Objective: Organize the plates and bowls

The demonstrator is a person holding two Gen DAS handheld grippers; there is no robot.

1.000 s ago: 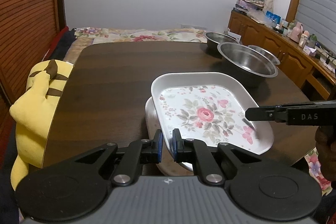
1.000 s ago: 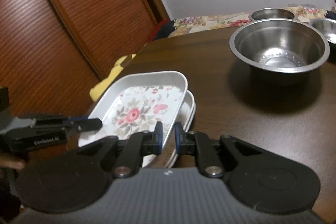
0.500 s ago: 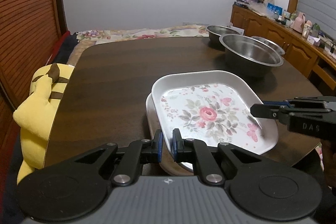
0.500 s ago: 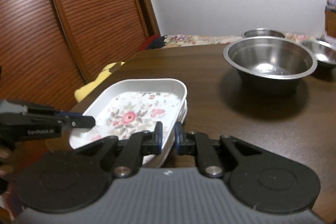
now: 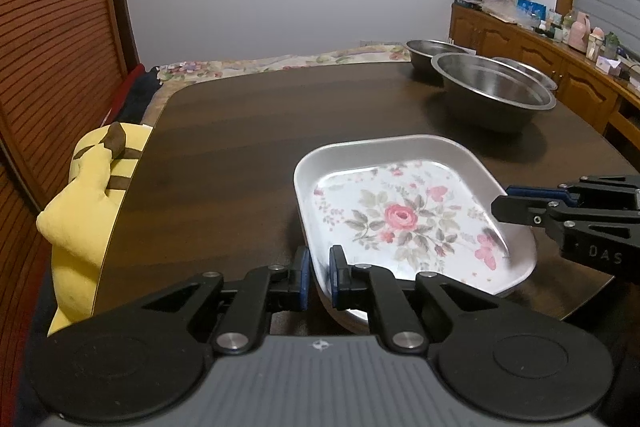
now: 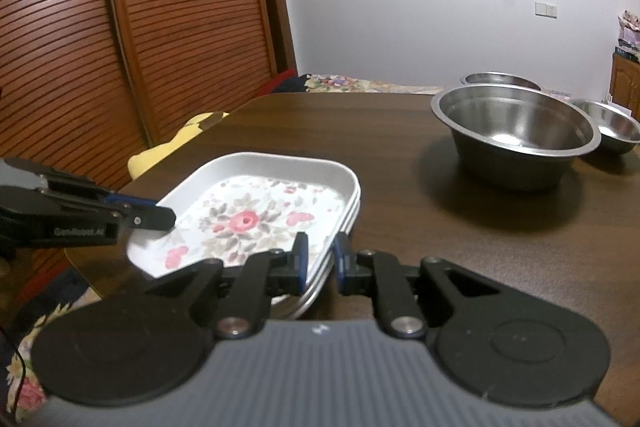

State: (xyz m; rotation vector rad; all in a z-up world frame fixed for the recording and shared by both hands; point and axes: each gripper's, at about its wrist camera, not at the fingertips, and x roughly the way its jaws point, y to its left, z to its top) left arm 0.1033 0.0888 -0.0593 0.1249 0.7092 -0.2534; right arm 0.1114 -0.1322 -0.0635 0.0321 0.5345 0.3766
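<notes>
A white floral plate [image 5: 404, 215] lies on top of another white plate at the near edge of the dark wooden table [image 5: 248, 147]. My left gripper [image 5: 319, 277] is shut on the floral plate's near left rim. My right gripper [image 6: 320, 261] is shut on its opposite rim [image 6: 340, 223] and also shows in the left wrist view [image 5: 506, 201]. The left gripper shows in the right wrist view [image 6: 160, 213]. Three steel bowls stand at the far right: a large one [image 5: 492, 89] and two smaller ones [image 5: 434, 51], [image 5: 532, 73].
A yellow plush toy [image 5: 88, 187] sits at the table's left edge. A slatted wooden door [image 6: 120, 27] stands to the left. A wooden sideboard [image 5: 560, 67] with clutter runs along the right wall. A floral cloth [image 5: 280, 61] lies past the table's far edge.
Both grippers stay shut on the floral plate. The plate now lines up over the one below, which shows less at the left. Both cameras have tilted up.
</notes>
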